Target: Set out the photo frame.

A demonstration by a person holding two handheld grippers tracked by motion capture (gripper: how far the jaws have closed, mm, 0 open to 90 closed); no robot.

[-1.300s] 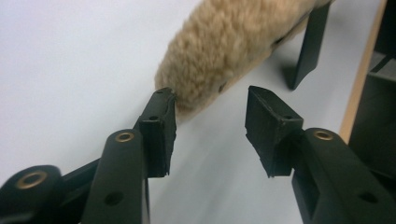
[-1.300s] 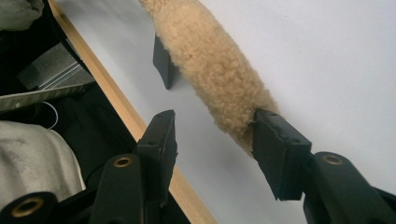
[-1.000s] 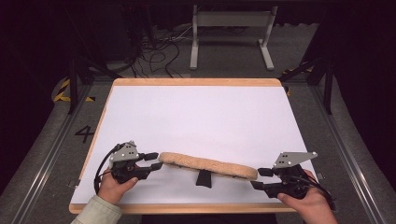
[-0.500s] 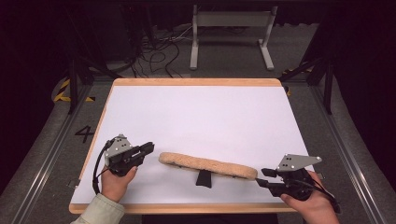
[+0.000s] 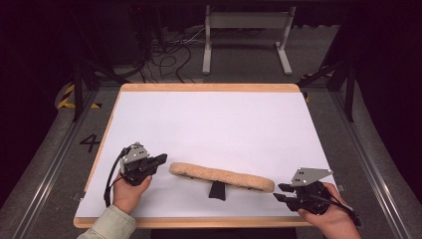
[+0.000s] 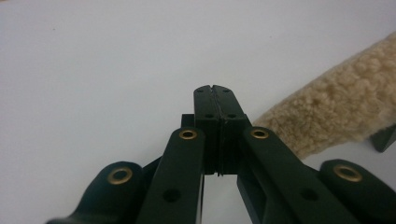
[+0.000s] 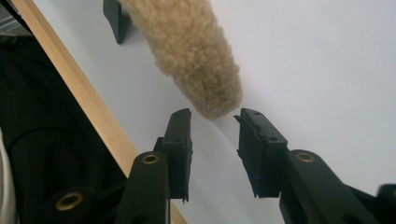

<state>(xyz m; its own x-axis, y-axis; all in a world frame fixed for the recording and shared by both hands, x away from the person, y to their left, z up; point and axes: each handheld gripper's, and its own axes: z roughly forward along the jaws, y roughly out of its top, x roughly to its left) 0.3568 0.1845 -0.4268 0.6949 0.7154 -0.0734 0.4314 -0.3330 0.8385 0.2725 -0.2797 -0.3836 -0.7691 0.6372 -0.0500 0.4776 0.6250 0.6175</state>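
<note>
Fleece pad (image 5: 221,175): your long tan fleecy strip lies flat on the white table top (image 5: 214,124), in the lower middle of the high view, running from left of centre down toward the lower right. Nothing holds it.

Black tab (image 5: 217,190): a small dark piece pokes out from under the pad's near edge, about midway along it. You can see it again at the top left of the right gripper view (image 7: 114,16) and at the right edge of the left gripper view (image 6: 384,137).

Left gripper (image 5: 160,160): your left hand (image 5: 127,191) holds it at the lower left of the high view, tips pointing right toward the pad's left end, just short of it and apart from it. In the left gripper view (image 6: 215,95) the two black jaws are pressed flat together with nothing between them; the pad (image 6: 336,102) sits off to the right of the tips.

Right gripper (image 5: 279,191): your right hand (image 5: 331,216) holds it at the lower right of the high view, tips aimed left at the pad's right end. In the right gripper view (image 7: 212,116) its jaws stand apart and have just been closing; the pad's rounded end (image 7: 196,56) sits just beyond the tips, in line with the gap, and the pads do not press on it.

Table edge (image 7: 79,88): the wooden rim runs diagonally down the left of the right gripper view.
</note>
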